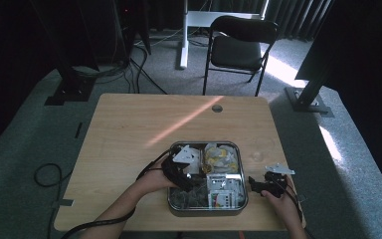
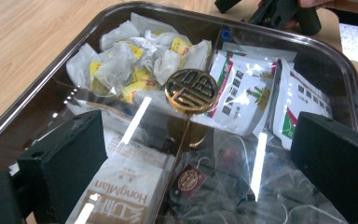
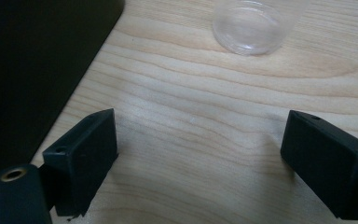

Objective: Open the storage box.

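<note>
A square metal box [image 1: 171, 204] under a clear lid stands near the table's front edge. The lid carries a round brass knob [image 2: 190, 90]. Beneath it lie yellow tea bags [image 2: 135, 56], white sachets [image 2: 242, 93] and a HongMian packet [image 2: 121, 196]. My left gripper [image 1: 185, 175] hovers open over the box's left half, its jaws [image 2: 200, 170] spread wide on either side of the knob without touching it. My right gripper [image 1: 259, 185] is held just right of the box, open and empty, with bare wood between its jaws [image 3: 200, 158].
A clear plastic cup [image 1: 257, 156] stands on the wooden table [image 1: 129, 129] right of the box, ahead of the right gripper [image 3: 251, 25]. The box's dark wall [image 3: 32, 70] is close on that gripper's left. A folding chair [image 1: 238, 45] stands beyond the table.
</note>
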Action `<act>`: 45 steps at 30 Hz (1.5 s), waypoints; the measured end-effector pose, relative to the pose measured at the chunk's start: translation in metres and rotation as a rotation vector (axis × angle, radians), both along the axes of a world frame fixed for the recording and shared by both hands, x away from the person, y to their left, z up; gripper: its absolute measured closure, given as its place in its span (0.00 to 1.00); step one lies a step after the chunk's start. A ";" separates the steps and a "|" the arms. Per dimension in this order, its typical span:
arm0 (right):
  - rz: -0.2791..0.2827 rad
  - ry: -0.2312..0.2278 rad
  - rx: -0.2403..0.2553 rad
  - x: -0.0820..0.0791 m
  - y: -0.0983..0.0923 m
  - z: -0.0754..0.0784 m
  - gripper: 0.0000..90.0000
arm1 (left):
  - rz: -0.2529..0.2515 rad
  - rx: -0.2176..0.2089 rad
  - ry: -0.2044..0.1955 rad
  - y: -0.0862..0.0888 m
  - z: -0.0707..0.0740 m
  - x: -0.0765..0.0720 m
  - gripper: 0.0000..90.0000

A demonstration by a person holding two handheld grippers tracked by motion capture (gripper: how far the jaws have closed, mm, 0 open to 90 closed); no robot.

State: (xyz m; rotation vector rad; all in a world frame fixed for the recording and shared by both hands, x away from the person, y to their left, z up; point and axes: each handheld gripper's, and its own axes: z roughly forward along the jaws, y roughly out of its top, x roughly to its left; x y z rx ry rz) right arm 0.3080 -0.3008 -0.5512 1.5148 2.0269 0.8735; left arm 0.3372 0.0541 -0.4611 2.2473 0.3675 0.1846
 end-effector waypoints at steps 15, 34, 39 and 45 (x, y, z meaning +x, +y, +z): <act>0.004 0.001 0.002 0.000 0.000 0.000 0.11 | -0.026 0.037 0.024 -0.028 -0.003 0.012 0.06; 0.004 0.001 0.002 0.000 0.000 0.000 0.11 | -0.019 0.099 0.057 -0.040 -0.011 0.024 0.47; 0.004 0.001 0.002 0.000 0.000 0.000 0.11 | -0.052 0.103 0.032 -0.040 -0.011 0.021 0.60; 0.004 0.001 0.001 0.000 0.000 0.000 0.11 | -0.048 0.122 0.000 -0.042 -0.009 0.017 0.65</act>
